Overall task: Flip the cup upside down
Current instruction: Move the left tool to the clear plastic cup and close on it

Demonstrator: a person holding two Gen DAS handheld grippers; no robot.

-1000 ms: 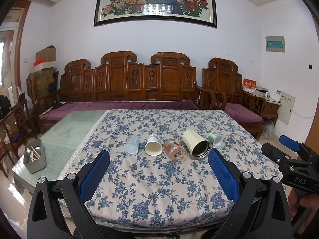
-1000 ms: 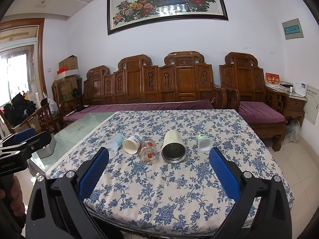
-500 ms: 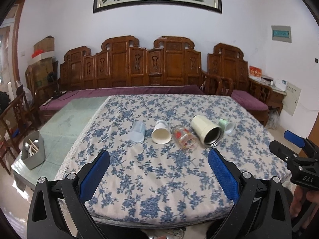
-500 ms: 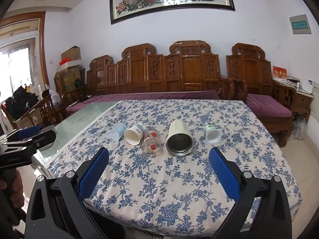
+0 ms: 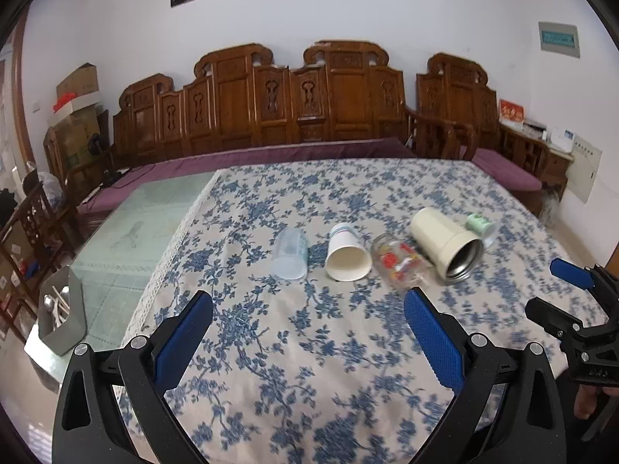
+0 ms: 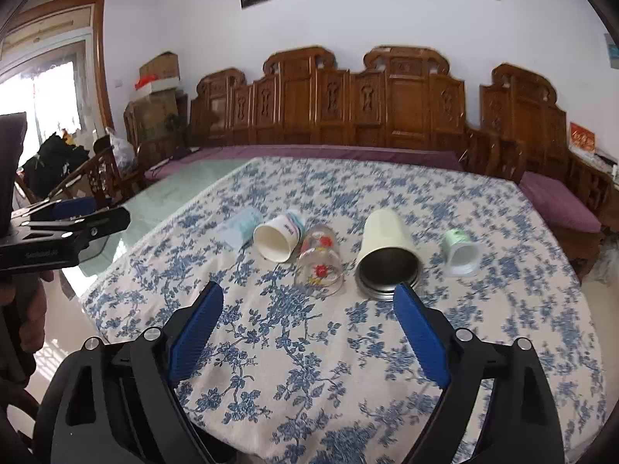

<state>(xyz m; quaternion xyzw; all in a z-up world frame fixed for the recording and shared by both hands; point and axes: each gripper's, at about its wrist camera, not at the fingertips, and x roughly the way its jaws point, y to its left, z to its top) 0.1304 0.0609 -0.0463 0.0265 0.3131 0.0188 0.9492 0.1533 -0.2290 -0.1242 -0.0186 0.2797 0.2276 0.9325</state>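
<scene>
Five cups lie on their sides in a row across the counter [image 5: 309,367], which wears a blue-flowered cloth. The largest is the cream tumbler [image 5: 445,245] [image 6: 387,251] with a dark metal inside, its mouth turned toward the cameras. Left of it lies the clear glass with red print [image 5: 398,261] [image 6: 319,259], touching or nearly touching the white paper cup [image 5: 347,253] [image 6: 276,237]. Further left is the pale blue plastic cup [image 5: 290,253] [image 6: 241,226]. The small green-and-white cup [image 5: 481,226] [image 6: 460,249] lies just right of the tumbler. The left claw [image 5: 307,326] hangs above the near cloth, fingers wide apart and holding nothing. The right claw [image 6: 309,313] is likewise spread and bare, near the tumbler's mouth.
</scene>
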